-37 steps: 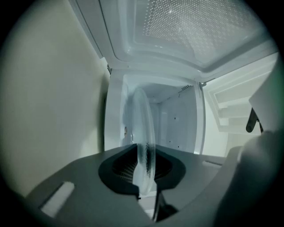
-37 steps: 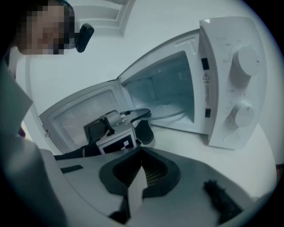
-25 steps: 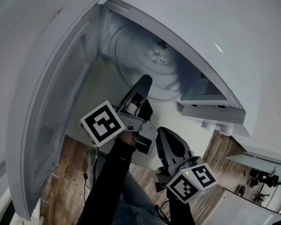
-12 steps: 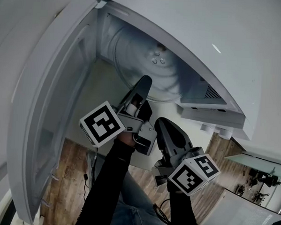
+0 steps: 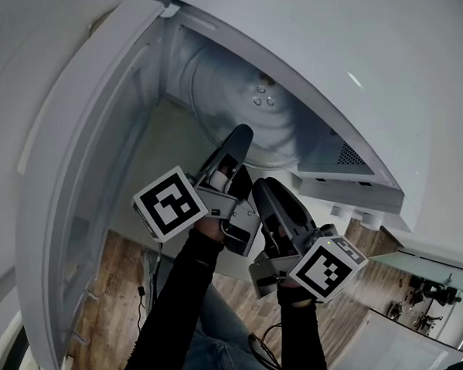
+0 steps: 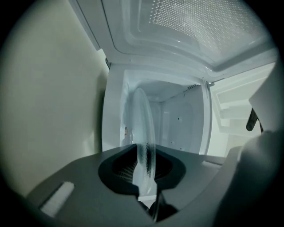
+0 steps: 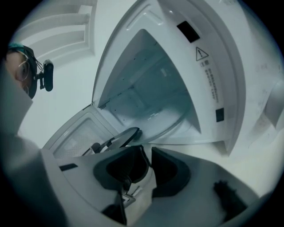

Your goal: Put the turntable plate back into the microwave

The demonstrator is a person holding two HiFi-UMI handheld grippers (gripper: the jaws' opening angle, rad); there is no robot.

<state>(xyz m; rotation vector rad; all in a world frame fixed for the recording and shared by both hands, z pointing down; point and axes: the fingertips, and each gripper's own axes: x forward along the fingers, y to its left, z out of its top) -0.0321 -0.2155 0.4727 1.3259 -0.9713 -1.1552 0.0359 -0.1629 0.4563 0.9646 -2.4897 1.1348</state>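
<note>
Turntable plate (image 5: 228,110), clear glass, sits largely inside the cavity of the microwave (image 5: 360,86), its face turned up toward the head view and its three-lobed hub visible near the centre; whether it rests on the cavity floor cannot be told; the near rim of the plate is at the cavity mouth, where the left gripper (image 5: 240,134) has its jaws clamped on it, the glass edge running between the two pads in the left gripper view; the microwave door (image 5: 85,173) stands swung wide to the left of the opening; the right gripper (image 5: 264,186) is just beside the left one and nearer the person, outside the cavity; its jaws have just been opening and stand apart with nothing between them, clear of the plate; each gripper carries its marker cube; wooden floor (image 5: 110,290) shows below.
</note>
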